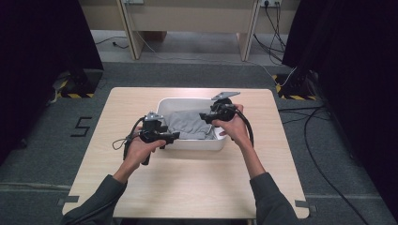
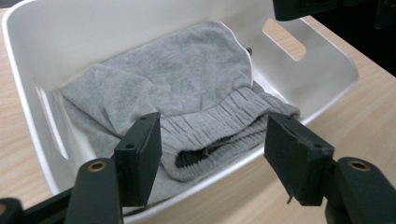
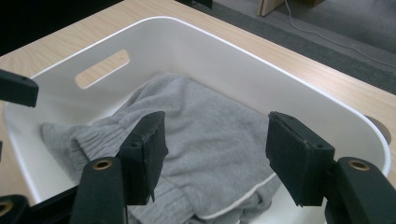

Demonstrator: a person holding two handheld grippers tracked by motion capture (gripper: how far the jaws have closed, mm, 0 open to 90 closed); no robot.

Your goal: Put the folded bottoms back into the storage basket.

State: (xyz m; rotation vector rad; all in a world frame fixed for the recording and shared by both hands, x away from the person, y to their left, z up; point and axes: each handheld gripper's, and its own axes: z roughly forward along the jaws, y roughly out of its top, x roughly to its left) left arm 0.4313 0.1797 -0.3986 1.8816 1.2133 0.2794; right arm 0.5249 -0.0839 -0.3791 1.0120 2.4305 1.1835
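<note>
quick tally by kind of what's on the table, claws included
white tub: 1
grey garment in the tub: 1
claws, left claw and right claw, both open with nothing between the jaws: 2
total: 4

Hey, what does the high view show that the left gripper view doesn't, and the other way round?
The high view alone takes in the person's forearms, both hands, the right gripper, the whole table, and the floor with its cables. The left gripper view alone brings close the ribbed waistband and the bin's handle slot, seen between the left gripper's open, empty jaws. Both show the grey garment lying in the white bin.
</note>
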